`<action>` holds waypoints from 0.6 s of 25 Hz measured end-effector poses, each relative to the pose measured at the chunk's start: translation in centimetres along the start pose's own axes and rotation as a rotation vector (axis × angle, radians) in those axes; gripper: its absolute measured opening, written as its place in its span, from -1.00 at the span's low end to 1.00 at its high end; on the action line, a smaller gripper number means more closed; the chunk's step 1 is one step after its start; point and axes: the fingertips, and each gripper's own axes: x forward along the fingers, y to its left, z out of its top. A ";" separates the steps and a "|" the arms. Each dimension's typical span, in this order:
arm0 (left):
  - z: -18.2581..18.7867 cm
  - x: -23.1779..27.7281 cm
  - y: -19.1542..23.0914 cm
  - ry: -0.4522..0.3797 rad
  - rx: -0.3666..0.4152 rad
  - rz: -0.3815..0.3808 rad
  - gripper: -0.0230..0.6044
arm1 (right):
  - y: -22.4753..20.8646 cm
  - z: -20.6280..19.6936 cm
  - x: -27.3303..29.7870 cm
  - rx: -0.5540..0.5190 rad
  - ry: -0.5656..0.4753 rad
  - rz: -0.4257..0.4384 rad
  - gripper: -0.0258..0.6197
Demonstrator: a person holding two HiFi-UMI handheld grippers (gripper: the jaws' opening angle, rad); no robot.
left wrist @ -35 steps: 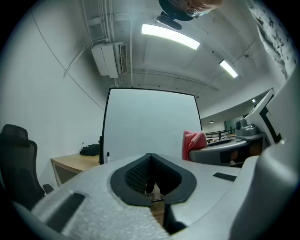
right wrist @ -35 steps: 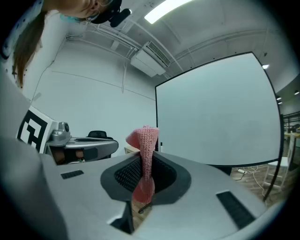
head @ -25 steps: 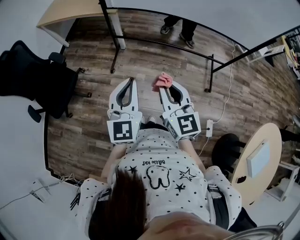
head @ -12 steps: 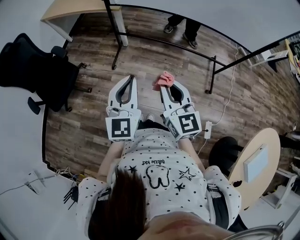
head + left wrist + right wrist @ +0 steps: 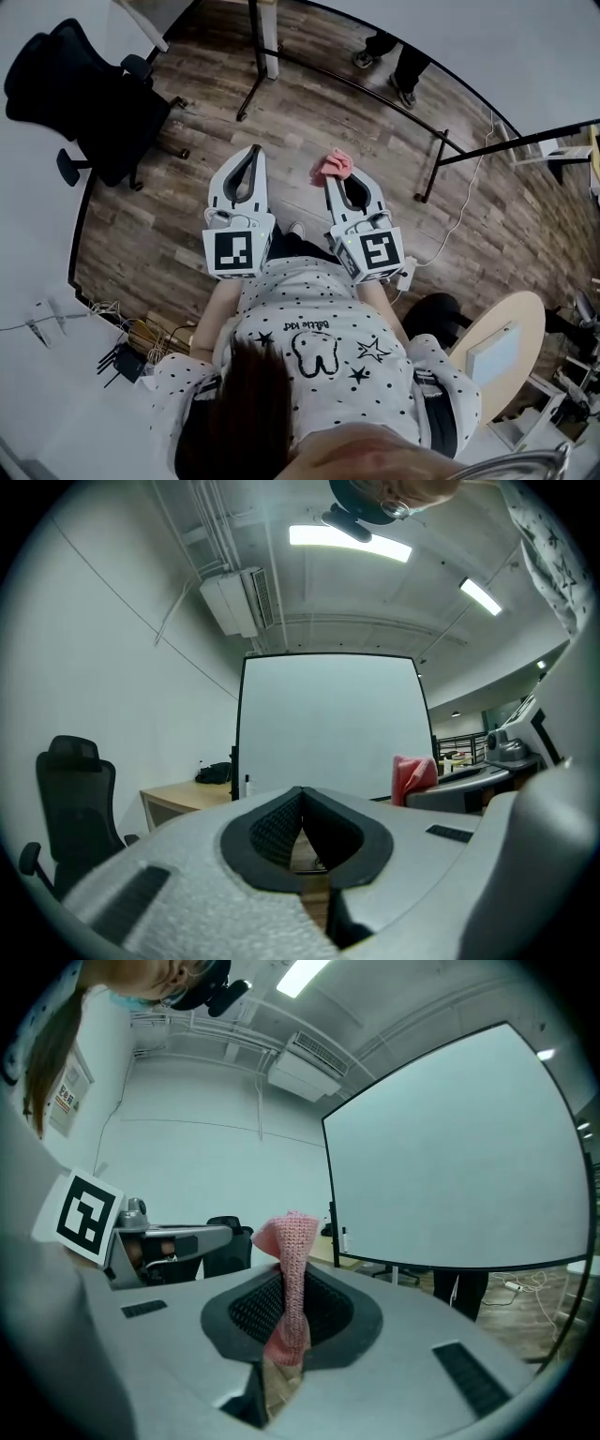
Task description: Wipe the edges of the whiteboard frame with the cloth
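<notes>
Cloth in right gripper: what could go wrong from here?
1. The right gripper pinches the cloth as a thin fold, with most bunched past the tips; dragging along the whiteboard frame may pull it free.
2. The stand legs and a white cable lie on the floor ahead; stepping closer risks a trip.
3. The left gripper is shut and empty, so nothing steadies the frame.

Right gripper [image 5: 286, 1321] jaws clamped on pink cloth [image 5: 289, 1279], upright; whiteboard [image 5: 450, 1166] ahead right, apart.
</notes>
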 end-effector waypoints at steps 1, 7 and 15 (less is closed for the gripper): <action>-0.1 0.1 0.4 0.003 -0.005 0.012 -0.88 | 0.1 0.0 0.5 -0.001 0.005 0.011 -0.82; -0.3 1.1 2.6 0.008 -0.021 0.036 -0.88 | 1.4 0.6 4.0 -0.011 0.015 0.066 -0.82; -1.0 2.8 8.8 0.018 -0.033 0.064 -0.88 | 3.5 0.8 10.5 0.001 0.045 0.084 -0.82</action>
